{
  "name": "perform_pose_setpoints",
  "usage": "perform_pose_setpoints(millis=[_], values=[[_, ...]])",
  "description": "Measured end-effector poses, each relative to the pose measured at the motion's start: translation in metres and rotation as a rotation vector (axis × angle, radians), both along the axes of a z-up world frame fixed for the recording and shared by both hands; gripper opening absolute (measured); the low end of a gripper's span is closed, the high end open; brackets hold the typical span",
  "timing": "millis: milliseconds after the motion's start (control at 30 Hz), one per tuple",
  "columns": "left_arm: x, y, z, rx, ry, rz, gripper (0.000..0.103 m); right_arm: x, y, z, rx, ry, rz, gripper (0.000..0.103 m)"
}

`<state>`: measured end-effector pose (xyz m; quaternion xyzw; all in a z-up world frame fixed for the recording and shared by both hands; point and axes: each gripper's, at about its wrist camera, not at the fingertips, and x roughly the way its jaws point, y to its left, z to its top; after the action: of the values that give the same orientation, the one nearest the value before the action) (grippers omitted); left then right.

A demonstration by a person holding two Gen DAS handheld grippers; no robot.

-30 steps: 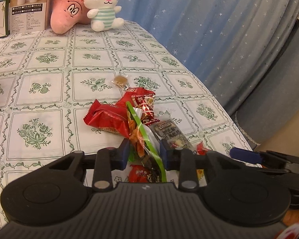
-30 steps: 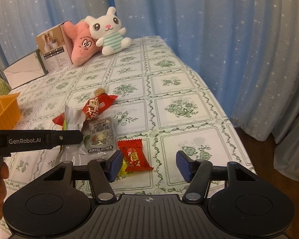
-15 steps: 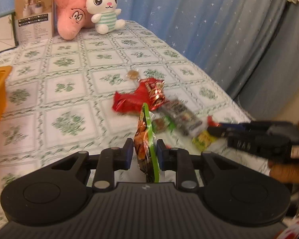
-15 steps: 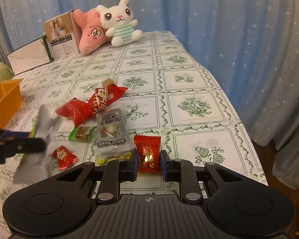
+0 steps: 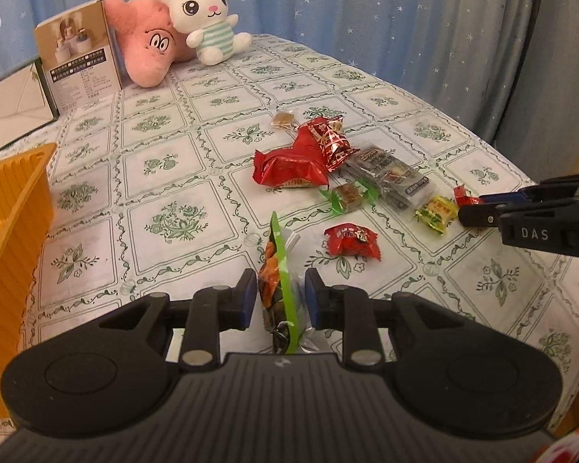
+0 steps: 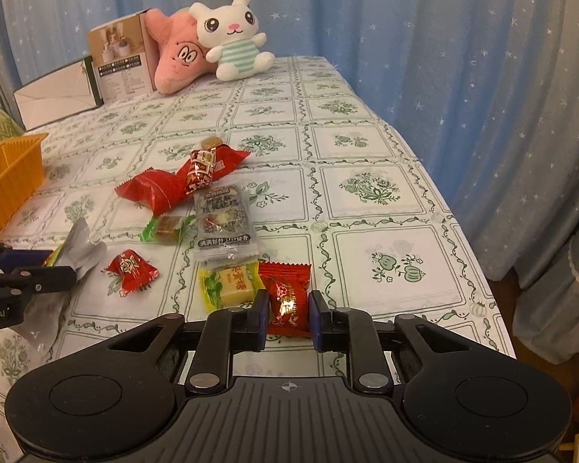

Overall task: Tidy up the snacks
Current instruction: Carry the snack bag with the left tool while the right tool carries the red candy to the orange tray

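My left gripper [image 5: 278, 293] is shut on a green and orange snack bag [image 5: 280, 270], held above the tablecloth; from the right wrist view the bag shows its silver back [image 6: 77, 250]. My right gripper [image 6: 288, 312] is shut on a small red candy packet [image 6: 287, 297] near the table's front edge; it also shows in the left wrist view [image 5: 478, 212]. Loose snacks lie on the cloth: a red packet [image 5: 289, 164], a grey packet [image 6: 224, 223], a yellow candy [image 6: 229, 283], a green-wrapped candy [image 6: 168, 227] and a small red candy [image 6: 131, 268].
An orange basket [image 5: 15, 208] stands at the left, also in the right wrist view [image 6: 11, 169]. A cardboard box [image 5: 81, 61], a pink plush [image 5: 146, 46] and a white bunny plush [image 5: 206, 15] stand at the back. The table edge and blue curtain lie to the right.
My left gripper lifted the snack bag off the pile and drew back left toward the basket. My right gripper closed on the red candy packet.
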<state>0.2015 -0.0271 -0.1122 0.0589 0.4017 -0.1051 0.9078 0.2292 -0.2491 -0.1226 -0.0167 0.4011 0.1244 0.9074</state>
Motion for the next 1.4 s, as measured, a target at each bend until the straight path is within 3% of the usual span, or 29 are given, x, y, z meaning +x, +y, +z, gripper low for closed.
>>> perform_pose_setpoints(millis=[267, 533, 833, 1167, 1400], values=[[-0.004, -0.005, -0.008, 0.014, 0.014, -0.001, 0.029, -0.001, 0.002, -0.002, -0.013, -0.01, 0.007, 0.021], [-0.009, 0.005, -0.001, -0.018, 0.007, 0.031, 0.024, -0.006, 0.001, 0.002, -0.008, -0.013, -0.005, 0.021], [-0.022, 0.025, 0.027, -0.056, -0.015, 0.069, 0.024, -0.02, 0.006, 0.04, 0.027, -0.053, 0.004, 0.021], [-0.037, 0.091, 0.091, -0.054, -0.084, 0.152, 0.024, -0.019, 0.078, 0.12, 0.145, -0.087, 0.157, 0.021], [-0.047, 0.166, 0.122, 0.017, -0.12, 0.237, 0.024, -0.016, 0.164, 0.14, 0.219, -0.079, 0.284, 0.021]])
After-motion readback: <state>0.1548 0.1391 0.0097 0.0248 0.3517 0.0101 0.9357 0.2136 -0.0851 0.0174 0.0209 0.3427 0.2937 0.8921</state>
